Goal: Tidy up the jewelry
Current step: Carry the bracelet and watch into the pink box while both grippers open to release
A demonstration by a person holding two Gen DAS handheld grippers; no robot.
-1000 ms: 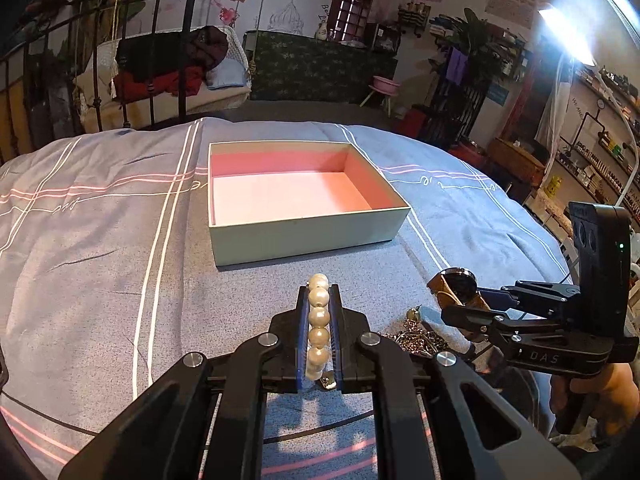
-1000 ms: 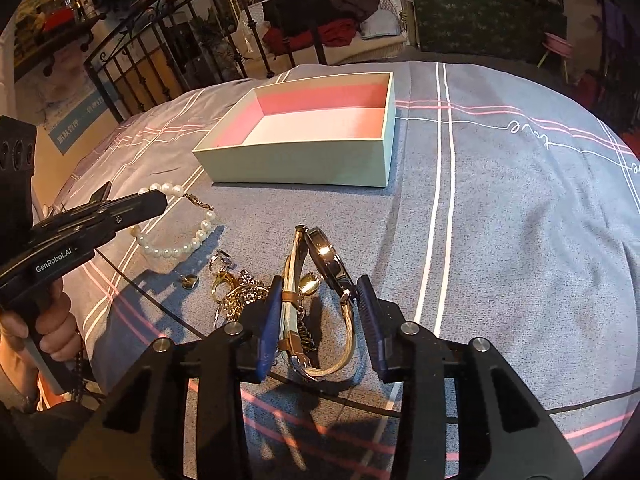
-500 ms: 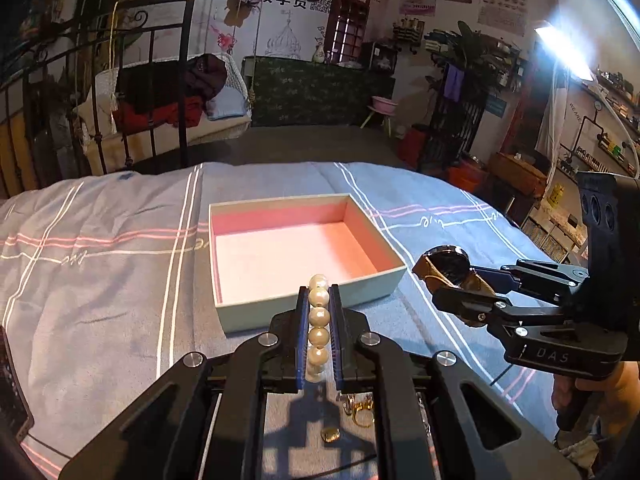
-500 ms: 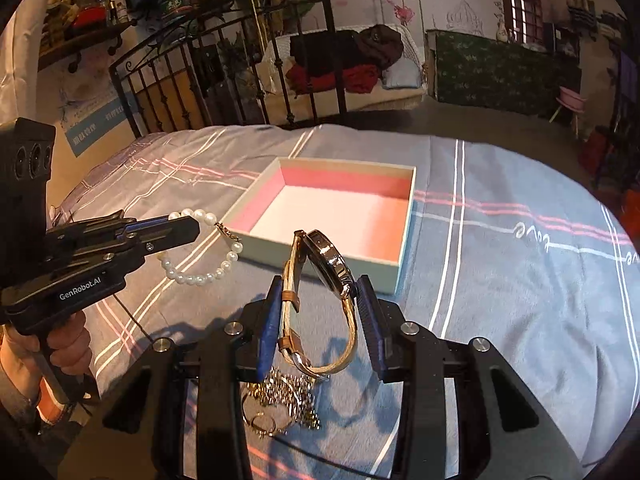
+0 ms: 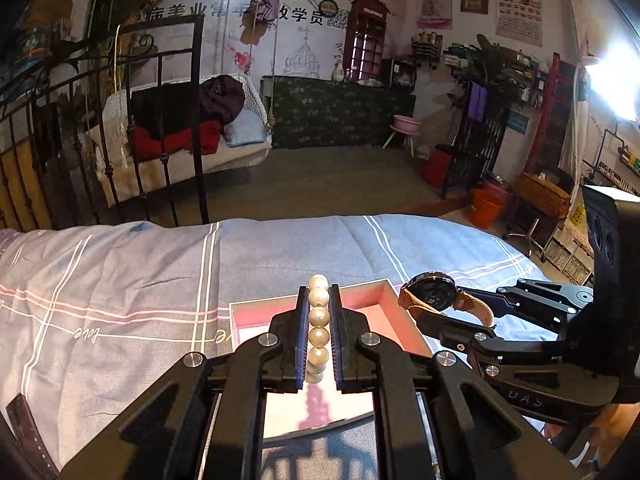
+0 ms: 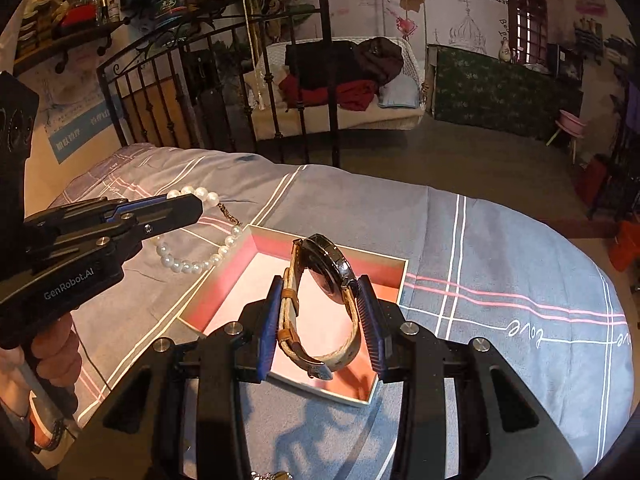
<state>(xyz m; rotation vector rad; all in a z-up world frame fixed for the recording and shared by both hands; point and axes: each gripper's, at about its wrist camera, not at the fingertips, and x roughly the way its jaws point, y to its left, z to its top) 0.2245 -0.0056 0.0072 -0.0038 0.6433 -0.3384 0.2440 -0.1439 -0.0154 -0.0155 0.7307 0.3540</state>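
My left gripper [image 5: 318, 300] is shut on a white pearl bracelet [image 5: 318, 330] and holds it in the air over the near left part of the open box [image 5: 404, 330], which has a pink inside. In the right wrist view the bracelet [image 6: 200, 258] hangs from the left gripper [image 6: 192, 206] beside the box's left wall. My right gripper [image 6: 322, 296] is shut on a wristwatch [image 6: 320, 304] with a dark face and tan leather strap, held above the box [image 6: 384, 276]. The watch also shows in the left wrist view [image 5: 434, 294].
The box sits on a grey-blue bedspread with white and pink stripes [image 6: 500, 272]. A black iron bed rail [image 6: 224, 92] stands behind the bed. A bit of chain jewelry [image 6: 268, 475] shows at the bottom edge of the right wrist view.
Both grippers have lifted their pieces off the bedspread and moved forward over the box. The loose jewelry pile has dropped out of view below them.
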